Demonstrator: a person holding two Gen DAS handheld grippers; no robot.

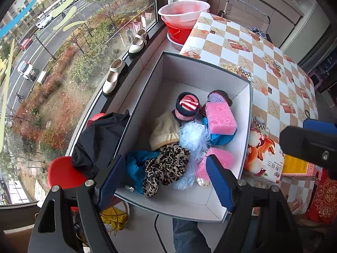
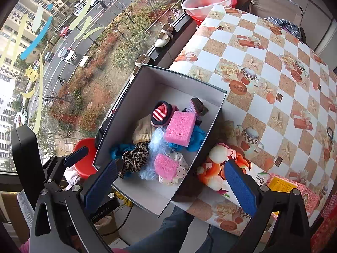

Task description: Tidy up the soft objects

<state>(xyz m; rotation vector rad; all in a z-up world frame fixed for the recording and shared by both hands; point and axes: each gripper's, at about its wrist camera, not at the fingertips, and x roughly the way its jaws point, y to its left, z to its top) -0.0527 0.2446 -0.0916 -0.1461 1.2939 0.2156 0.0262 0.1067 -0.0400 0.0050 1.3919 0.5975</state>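
White box [image 1: 245, 126] w/ pink sponge [image 1: 221, 118], leopard cloth [image 1: 168, 164] — both tongs [image 1: 168, 181] [image 2: 174, 181] agape, empty.

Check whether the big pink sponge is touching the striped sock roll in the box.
Touching. In the right wrist view the big pink sponge presses its upper left corner against the striped sock roll, no gap between them; the left wrist view agrees.

The black left gripper with blue ribbed pads [image 1: 166, 181] and the matching right gripper [image 2: 172, 187] both hang spread wide, holding nothing.
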